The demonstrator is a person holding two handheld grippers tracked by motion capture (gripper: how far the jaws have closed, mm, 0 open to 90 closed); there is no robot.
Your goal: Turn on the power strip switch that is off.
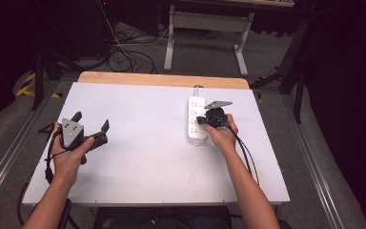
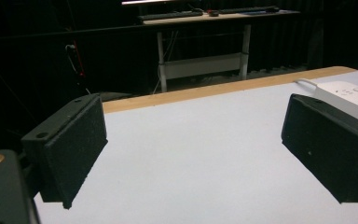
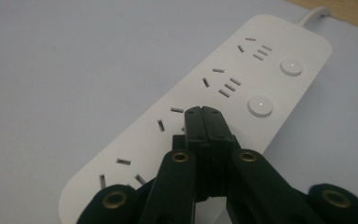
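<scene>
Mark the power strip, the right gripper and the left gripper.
power strip [image 3: 177, 95]: right gripper view, white top face between sockets.
right gripper [image 3: 203, 111]: right gripper view, tips of the closed jaws.
left gripper [image 1: 91, 123]: high view, gap between open jaws.

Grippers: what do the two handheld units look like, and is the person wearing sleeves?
Both are black. The left gripper has blocky, rough-textured pads and a grey three-cornered plate with small holes. The right gripper has brass-coloured pivot rings, its own grey plate, and a black cable trailing back. No sleeves show on the forearms.
</scene>
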